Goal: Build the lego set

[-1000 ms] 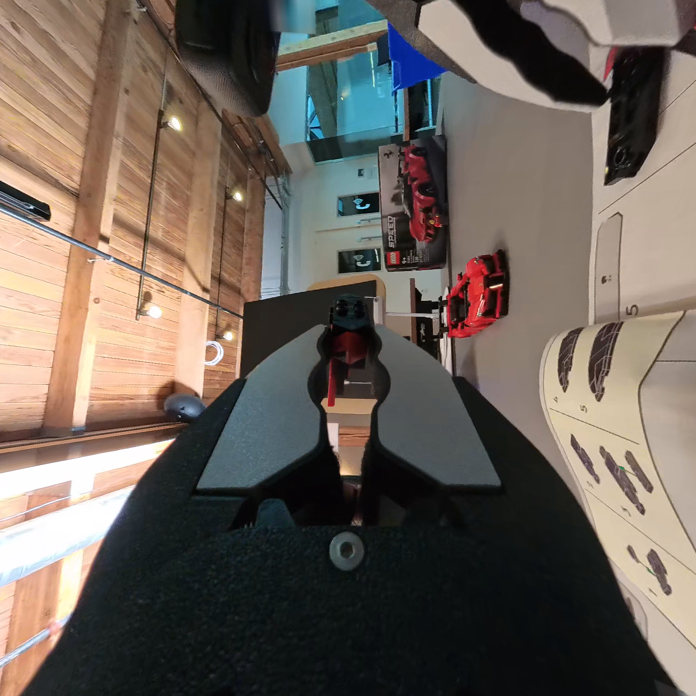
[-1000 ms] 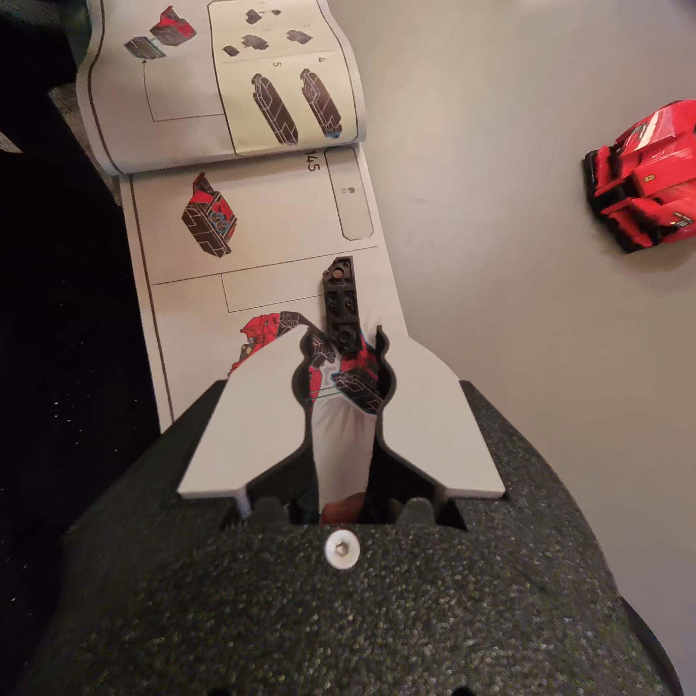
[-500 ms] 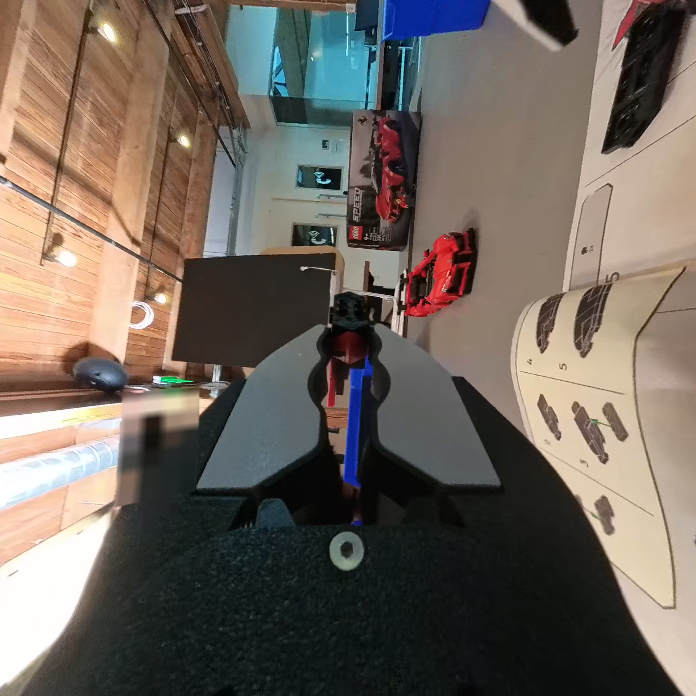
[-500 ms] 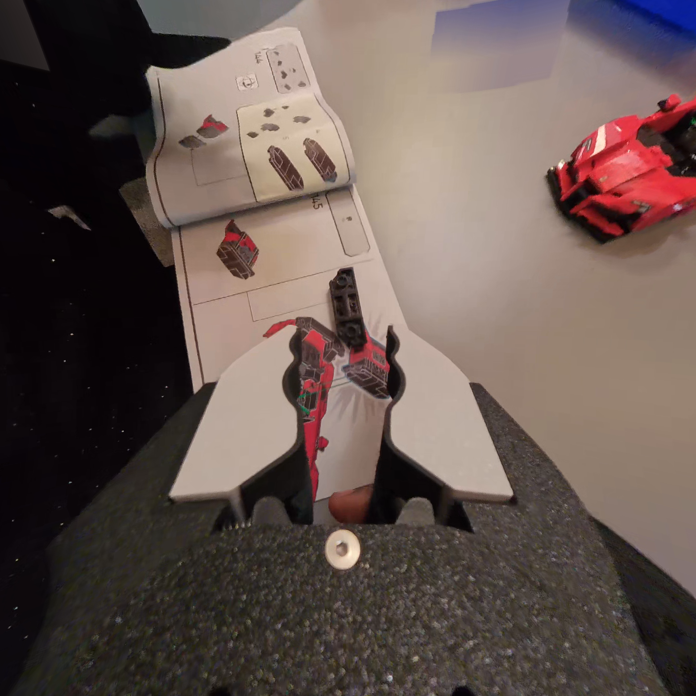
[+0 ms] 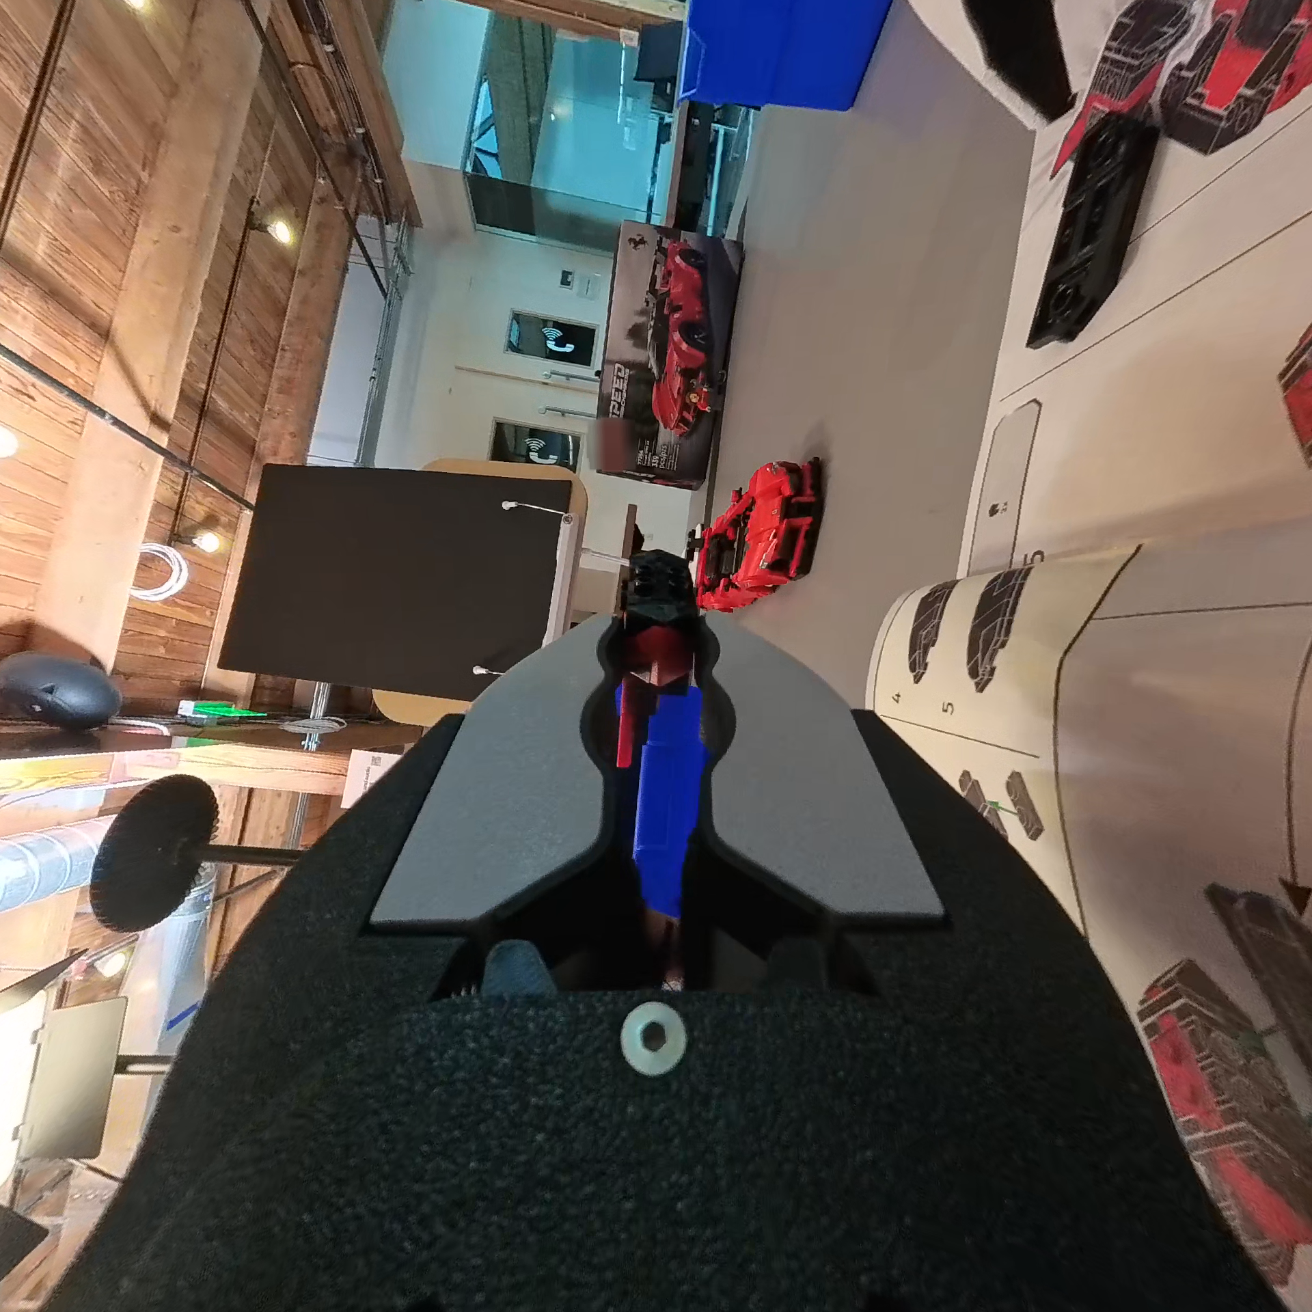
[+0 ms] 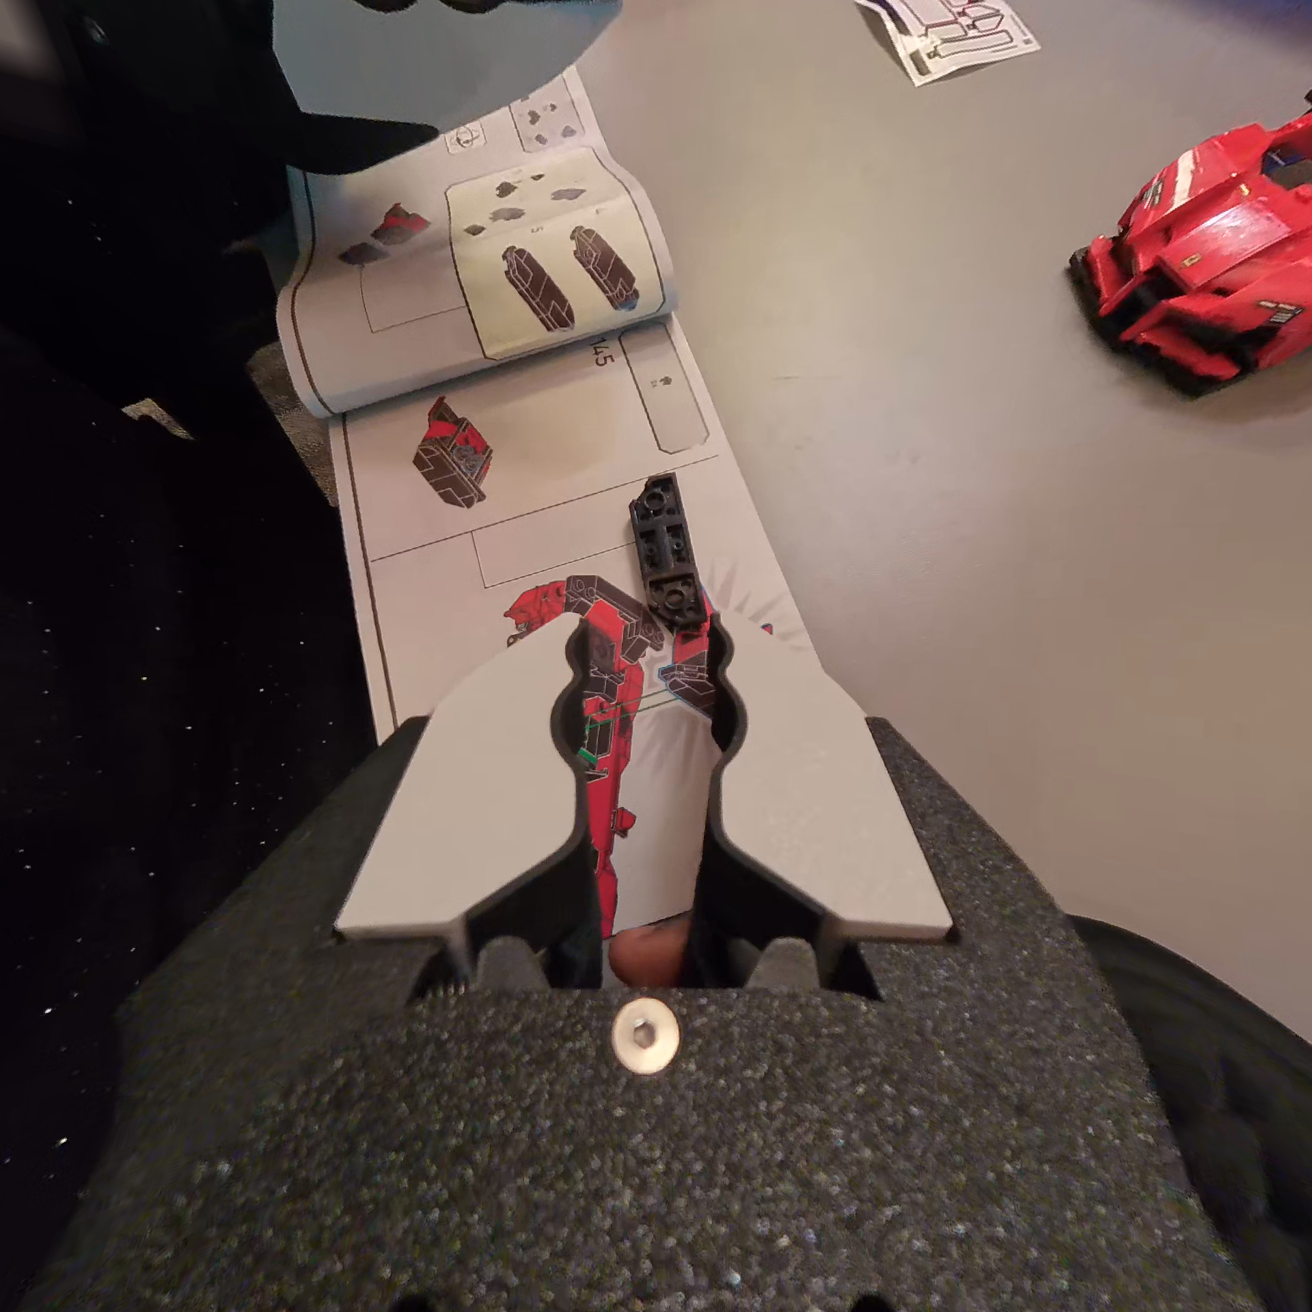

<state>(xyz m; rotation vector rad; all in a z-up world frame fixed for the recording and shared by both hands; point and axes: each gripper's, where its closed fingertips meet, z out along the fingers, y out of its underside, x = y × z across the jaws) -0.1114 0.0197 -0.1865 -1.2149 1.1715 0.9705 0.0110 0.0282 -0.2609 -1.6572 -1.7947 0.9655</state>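
Note:
My left gripper (image 5: 658,628) is shut on a small red-and-black lego sub-assembly (image 5: 657,603), held in the air and turned sideways to the table. My right gripper (image 6: 646,625) is open and empty, hovering over the open instruction booklet (image 6: 539,483). A long black lego piece (image 6: 667,561) lies studs-down on the booklet just ahead of the right fingertips, not between them. The same black piece (image 5: 1086,234) shows in the left wrist view. The built red lego car (image 6: 1207,284) stands on the grey table to the right; it also shows in the left wrist view (image 5: 763,539).
The lego set box (image 5: 667,355) stands upright beyond the car, with a blue bin (image 5: 781,50) farther back. A small printed sheet (image 6: 951,35) lies at the table's far edge. The table edge and dark floor (image 6: 142,639) are left of the booklet. The left gripper's tips are roughly 15 cm from the right gripper's. The built red lego car (image 6: 1207,284) is about 15 cm from both grippers' fingertips. Look for it in the left wrist view (image 5: 772,494) too.
My right gripper has drawn back and up from the black piece, which was at its fingertips and now lies ahead of them. My left gripper has swung while still holding its piece.

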